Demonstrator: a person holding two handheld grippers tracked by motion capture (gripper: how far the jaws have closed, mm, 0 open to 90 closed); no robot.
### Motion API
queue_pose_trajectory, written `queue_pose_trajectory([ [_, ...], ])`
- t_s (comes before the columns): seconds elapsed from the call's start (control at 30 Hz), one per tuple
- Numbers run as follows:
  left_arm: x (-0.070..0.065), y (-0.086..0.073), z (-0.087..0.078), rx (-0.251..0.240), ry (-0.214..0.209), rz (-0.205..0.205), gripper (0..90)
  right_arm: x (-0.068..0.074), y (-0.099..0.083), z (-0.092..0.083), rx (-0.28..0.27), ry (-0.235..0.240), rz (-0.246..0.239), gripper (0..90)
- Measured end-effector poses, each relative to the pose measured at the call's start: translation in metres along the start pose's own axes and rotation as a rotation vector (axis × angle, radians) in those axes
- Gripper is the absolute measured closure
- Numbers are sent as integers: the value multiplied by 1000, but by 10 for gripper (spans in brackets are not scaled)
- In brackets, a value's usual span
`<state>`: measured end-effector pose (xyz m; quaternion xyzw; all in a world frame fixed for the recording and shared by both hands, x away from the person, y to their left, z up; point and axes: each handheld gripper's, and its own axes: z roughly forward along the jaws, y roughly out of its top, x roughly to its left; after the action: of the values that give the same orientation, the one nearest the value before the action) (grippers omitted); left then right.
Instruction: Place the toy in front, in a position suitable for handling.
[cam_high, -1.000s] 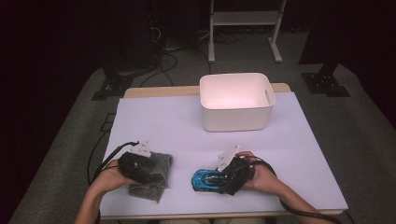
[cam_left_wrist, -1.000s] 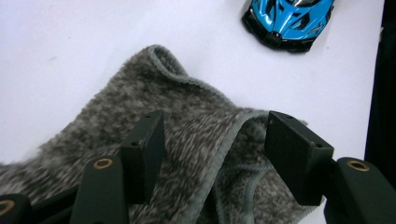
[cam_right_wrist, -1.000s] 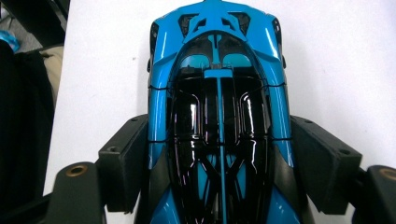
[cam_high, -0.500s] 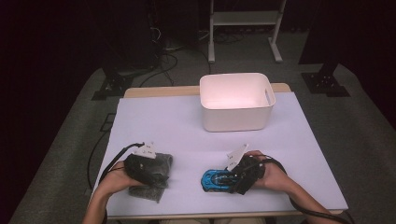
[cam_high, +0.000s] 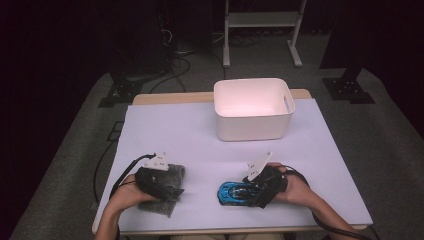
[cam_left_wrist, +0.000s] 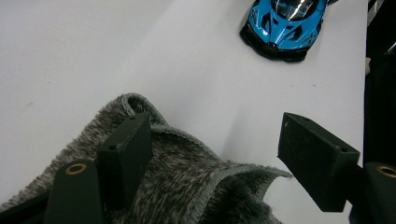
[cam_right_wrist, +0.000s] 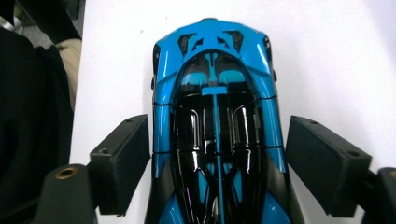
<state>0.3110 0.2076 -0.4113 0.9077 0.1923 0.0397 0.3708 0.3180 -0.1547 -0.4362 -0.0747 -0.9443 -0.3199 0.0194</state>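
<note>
Left gripper (cam_high: 167, 182) hangs over a grey fleecy cloth (cam_left_wrist: 187, 186) at the near left of the desk (cam_high: 200, 135). Its jaws have just been opening and stand apart: one rests on the pile, the other is clear of it above bare desk. Right gripper (cam_right_wrist: 217, 154) straddles a blue toy car (cam_right_wrist: 217, 93) at near centre-right. Its jaws have just been opening; small gaps show on both flanks. A white bin (cam_high: 252, 122) stands well beyond both.
</note>
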Motion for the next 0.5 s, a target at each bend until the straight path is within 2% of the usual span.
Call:
queue_pose_trajectory([
  [0.1, 0, -1, 0, 17, 12, 2, 242, -4, -1, -4, -28, 7, 27, 193],
  [0.3, 2, -3, -1, 13, 23, -4, 217, -16, -8, -17, -111, 24, 105, 188],
  [0.5, 2, -2, -2, 13, 32, -1, 197, -28, -6, -32, -139, -7, 132, 183],
])
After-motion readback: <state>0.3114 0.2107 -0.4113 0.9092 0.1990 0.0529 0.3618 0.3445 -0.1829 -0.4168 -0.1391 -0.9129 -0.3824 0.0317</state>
